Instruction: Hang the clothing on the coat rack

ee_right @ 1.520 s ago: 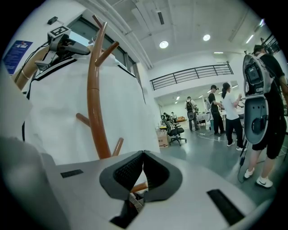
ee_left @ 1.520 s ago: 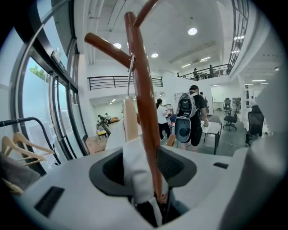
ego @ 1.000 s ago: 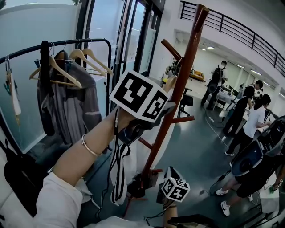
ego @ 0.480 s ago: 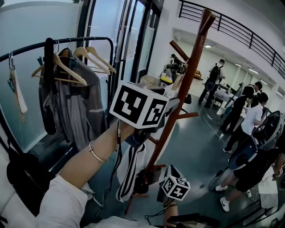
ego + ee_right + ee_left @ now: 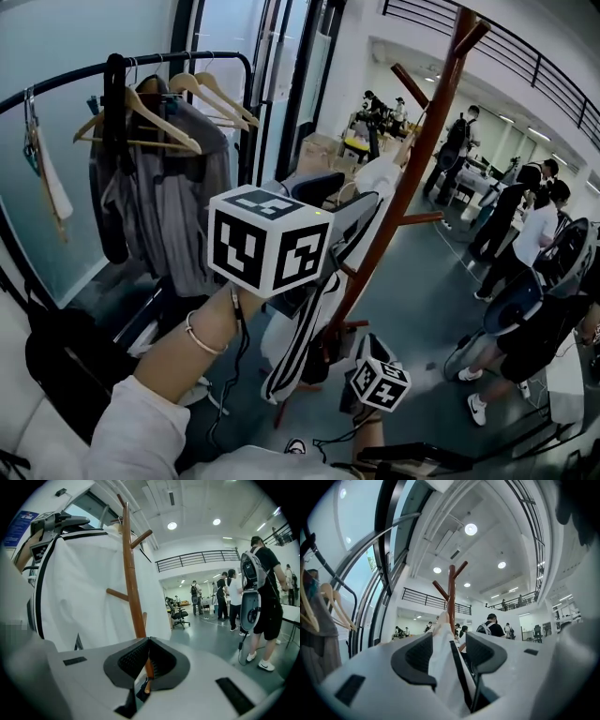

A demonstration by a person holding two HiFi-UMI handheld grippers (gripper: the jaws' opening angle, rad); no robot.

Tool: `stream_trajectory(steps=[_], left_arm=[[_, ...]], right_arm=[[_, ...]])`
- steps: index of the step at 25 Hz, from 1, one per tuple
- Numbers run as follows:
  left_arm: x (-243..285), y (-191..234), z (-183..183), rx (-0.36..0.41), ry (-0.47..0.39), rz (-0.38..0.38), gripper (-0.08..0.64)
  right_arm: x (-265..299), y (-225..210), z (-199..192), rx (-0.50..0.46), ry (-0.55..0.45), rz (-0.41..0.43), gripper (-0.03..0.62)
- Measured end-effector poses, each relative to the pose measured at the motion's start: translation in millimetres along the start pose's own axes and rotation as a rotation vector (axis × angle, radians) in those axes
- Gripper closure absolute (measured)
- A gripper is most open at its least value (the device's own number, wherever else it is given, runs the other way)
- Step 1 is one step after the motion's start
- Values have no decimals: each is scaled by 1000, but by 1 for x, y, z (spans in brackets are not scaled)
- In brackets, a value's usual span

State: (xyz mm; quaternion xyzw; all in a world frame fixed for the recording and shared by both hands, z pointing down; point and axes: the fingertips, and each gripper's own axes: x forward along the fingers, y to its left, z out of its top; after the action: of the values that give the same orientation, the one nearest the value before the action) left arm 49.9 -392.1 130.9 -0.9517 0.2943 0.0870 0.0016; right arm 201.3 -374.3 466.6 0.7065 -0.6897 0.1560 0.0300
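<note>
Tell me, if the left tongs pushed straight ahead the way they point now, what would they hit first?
Probably the wooden coat rack: its upper pole and pegs stand dead ahead of the left tongs, which grip a white garment. Depth is hard to judge.

Grey floor [image 5: 424, 302] — coat rack [image 5: 413, 159] upright

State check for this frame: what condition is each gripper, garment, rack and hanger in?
left gripper: shut on the white garment, raised.
right gripper: shut, empty, held low.
white garment: gripped near its top, hanging down beside the coat rack.
coat rack: upright.
grey garment: hanging on the clothes rail.
wooden hanger: on the rail, empty.
</note>
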Motion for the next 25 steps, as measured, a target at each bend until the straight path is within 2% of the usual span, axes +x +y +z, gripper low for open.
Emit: stream_trajectory(steps=[6, 11, 16, 19, 21, 23, 25], left_arm=[[-46, 17, -21, 75, -44, 105, 344], [-74, 51, -71, 117, 33, 284, 390], [-102, 70, -134, 24, 75, 405, 424], [-117, 75, -172, -7, 106, 468, 477], [-123, 73, -194, -18, 124, 493, 533], [-128, 70, -214, -28, 142, 513, 551], [-132, 66, -234, -70, 152, 524, 552]], right_arm=[[-8, 11, -8, -2, -1, -11, 569], [-13, 19, -18, -10, 15, -7, 569], [-20, 19, -17, -38, 18, -8, 569], [-20, 19, -13, -55, 11, -1, 569], [-22, 18, -11, -61, 1, 7, 569], [-22, 17, -7, -66, -9, 17, 569], [-22, 17, -2, -69, -20, 35, 569]])
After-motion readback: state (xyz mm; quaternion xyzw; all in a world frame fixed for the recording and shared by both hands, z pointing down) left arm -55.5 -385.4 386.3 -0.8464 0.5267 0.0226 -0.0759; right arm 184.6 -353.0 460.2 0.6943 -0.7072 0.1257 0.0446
